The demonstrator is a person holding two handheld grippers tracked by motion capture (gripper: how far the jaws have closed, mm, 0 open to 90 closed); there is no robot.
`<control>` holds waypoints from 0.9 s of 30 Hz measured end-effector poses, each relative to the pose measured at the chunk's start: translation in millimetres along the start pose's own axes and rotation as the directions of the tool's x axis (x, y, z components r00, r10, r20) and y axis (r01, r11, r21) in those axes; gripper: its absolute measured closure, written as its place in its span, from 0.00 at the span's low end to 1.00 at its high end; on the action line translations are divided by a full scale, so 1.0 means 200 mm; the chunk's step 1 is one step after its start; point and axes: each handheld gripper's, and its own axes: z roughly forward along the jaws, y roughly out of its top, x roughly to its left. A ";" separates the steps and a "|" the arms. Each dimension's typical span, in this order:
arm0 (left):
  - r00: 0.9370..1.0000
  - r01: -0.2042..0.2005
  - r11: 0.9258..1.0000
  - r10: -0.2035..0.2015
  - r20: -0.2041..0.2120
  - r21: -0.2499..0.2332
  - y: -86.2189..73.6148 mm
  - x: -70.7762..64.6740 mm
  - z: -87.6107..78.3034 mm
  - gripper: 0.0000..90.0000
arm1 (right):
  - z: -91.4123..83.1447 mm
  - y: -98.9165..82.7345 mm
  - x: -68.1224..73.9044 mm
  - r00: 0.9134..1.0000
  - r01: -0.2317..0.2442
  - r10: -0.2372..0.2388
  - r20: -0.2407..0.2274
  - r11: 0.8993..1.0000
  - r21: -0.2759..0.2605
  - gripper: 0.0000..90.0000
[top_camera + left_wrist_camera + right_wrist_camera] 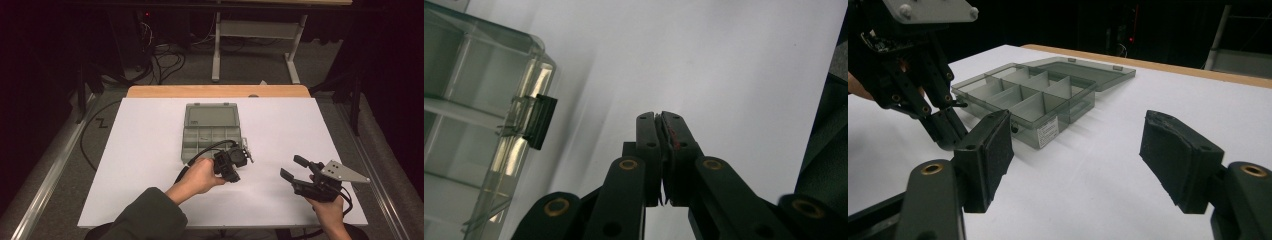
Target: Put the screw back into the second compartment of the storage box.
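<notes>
The left hand-held gripper (239, 159) has its jaws pressed together on nothing, just beside the near corner of an open, clear compartment box (212, 137) with empty compartments. The right hand-held gripper (294, 167), jaws apart, hovers farther off above the white counter (150, 150).

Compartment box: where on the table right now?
High view: the open compartment box sits mid-table on the white sheet, lid laid back toward the far edge. The shut left gripper is at its near right corner.

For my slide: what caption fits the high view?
Open compartment box on white table; left gripper shut beside it.
</notes>
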 end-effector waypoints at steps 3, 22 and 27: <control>1.000 0.012 1.000 -0.012 -0.007 -0.008 -0.01 0.01 -0.02 0.96 | 0.00 0.00 0.00 1.000 -0.003 0.003 -0.001 1.000 0.003 0.34; 0.997 0.071 0.997 -0.072 -0.036 -0.040 -0.04 0.12 -0.15 0.96 | 0.00 0.00 0.00 1.000 0.000 0.000 0.000 1.000 0.003 0.34; 0.995 0.094 0.994 -0.096 -0.042 -0.054 -0.06 0.16 -0.18 0.96 | 0.00 0.00 0.00 1.000 0.001 -0.001 -0.002 1.000 0.002 0.34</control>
